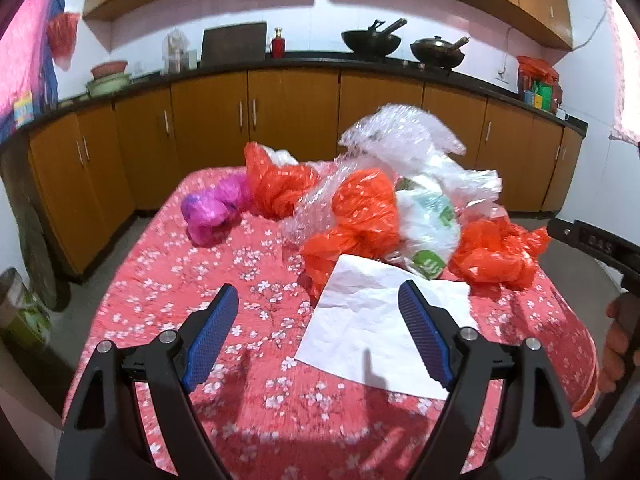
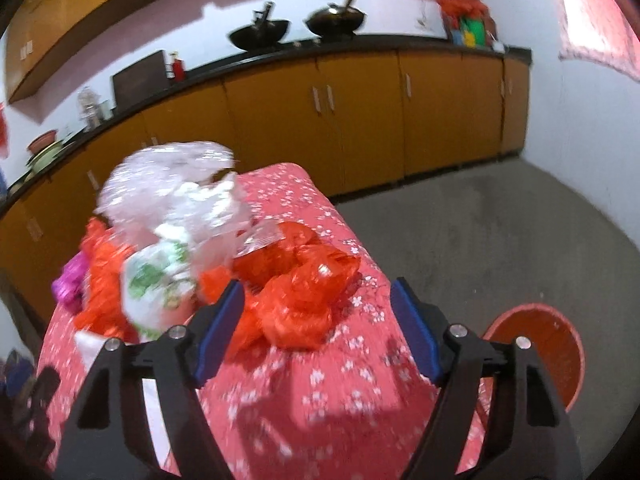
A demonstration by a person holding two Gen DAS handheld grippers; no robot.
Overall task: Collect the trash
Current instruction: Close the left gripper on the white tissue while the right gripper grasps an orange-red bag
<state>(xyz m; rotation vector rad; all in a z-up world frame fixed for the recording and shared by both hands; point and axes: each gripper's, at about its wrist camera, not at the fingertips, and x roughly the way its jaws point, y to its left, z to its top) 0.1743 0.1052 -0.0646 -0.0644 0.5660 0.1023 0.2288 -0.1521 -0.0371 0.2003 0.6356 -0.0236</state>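
From the left wrist camera, the left gripper (image 1: 318,308) is hanging over the near part of a worktop (image 1: 168,280) covered in a red flowered cloth, its jaws standing apart with nothing between them. A white sheet of paper (image 1: 360,320) is lying flat just ahead and slightly to the right, with the right-hand blue pad (image 1: 424,340) crossing in front of it; the sheet's long edge is running from near left to far right. Beyond it a heap of trash is sitting: orange plastic bags (image 1: 360,216), a white printed bag (image 1: 428,228), clear wrap (image 1: 400,136) and a purple bundle (image 1: 212,208) at far left. A hand (image 1: 614,344) is showing at the right edge.

From the right wrist camera, blurred, the right gripper (image 2: 318,316) is facing the worktop's right corner, jaws open and empty. A crumpled orange bag (image 2: 300,292) is lying straight ahead, just beyond the gap, so this hand appears nearer to it. A red bin (image 2: 552,344) is standing on the floor (image 2: 460,240) at near right, below the worktop's edge.
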